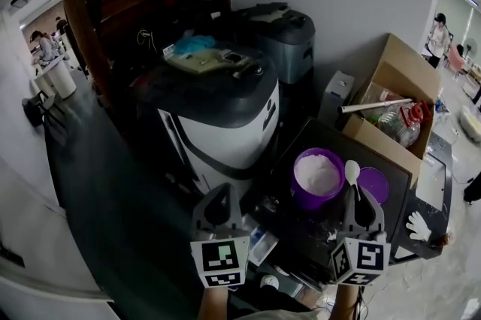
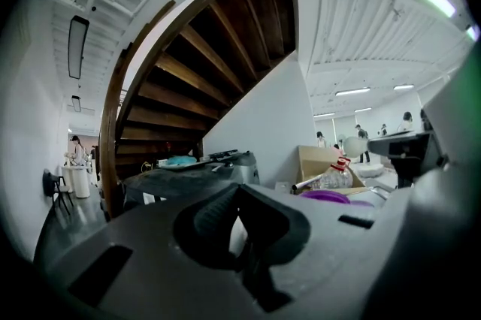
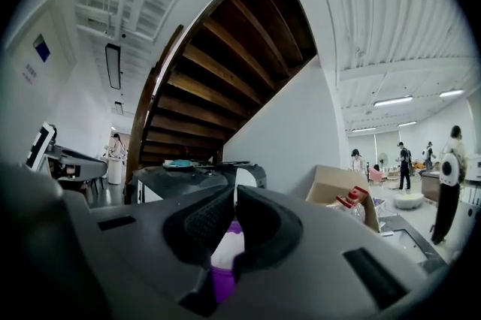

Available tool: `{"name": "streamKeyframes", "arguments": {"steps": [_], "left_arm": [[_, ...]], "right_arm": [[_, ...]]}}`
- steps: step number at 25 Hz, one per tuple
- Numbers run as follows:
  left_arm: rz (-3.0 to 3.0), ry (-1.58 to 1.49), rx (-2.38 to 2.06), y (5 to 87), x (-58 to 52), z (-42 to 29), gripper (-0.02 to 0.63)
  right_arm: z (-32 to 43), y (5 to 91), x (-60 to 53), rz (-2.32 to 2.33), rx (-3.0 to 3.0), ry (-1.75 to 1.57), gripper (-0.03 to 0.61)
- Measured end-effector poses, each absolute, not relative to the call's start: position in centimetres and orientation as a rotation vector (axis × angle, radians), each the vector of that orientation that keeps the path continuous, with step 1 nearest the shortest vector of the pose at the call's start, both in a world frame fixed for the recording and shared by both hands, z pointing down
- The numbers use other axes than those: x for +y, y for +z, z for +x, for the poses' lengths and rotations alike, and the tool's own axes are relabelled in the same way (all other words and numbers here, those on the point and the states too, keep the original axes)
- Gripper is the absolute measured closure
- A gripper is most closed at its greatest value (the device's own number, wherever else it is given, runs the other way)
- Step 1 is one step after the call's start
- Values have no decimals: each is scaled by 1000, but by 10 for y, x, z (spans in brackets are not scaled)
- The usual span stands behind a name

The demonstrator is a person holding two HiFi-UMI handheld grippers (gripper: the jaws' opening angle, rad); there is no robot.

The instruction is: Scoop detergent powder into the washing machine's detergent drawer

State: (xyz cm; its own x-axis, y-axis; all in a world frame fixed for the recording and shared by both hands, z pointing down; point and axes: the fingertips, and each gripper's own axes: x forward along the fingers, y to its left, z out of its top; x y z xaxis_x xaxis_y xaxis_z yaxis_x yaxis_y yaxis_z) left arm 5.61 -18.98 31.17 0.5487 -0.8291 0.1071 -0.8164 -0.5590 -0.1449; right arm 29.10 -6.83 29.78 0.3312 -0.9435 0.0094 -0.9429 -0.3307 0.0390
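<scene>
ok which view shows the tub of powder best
The head view: it looks down into the purple tub, powder showing. The left gripper view catches only its rim; the right gripper view shows a purple sliver, maybe it.

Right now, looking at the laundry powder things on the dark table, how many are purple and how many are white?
Purple: 2, the tub and the lid beside it.
White: 2, the powder in the tub and the spoon held in the right gripper.
Total: 4.
</scene>
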Motion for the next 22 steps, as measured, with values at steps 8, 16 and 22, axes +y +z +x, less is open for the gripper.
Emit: {"name": "streamKeyframes", "arguments": {"steps": [8, 16, 22], "left_arm": [[-2709, -297, 1438, 329, -224, 95, 612], [-2727, -340, 1425, 341, -239, 115, 612], [-2741, -375, 1412, 349, -246, 120, 612]], "right_arm": [[325, 325, -108, 2433, -1805, 91, 557], [341, 351, -128, 2366, -1803, 206, 557], [343, 362, -136, 2338, -1798, 271, 557]]}}
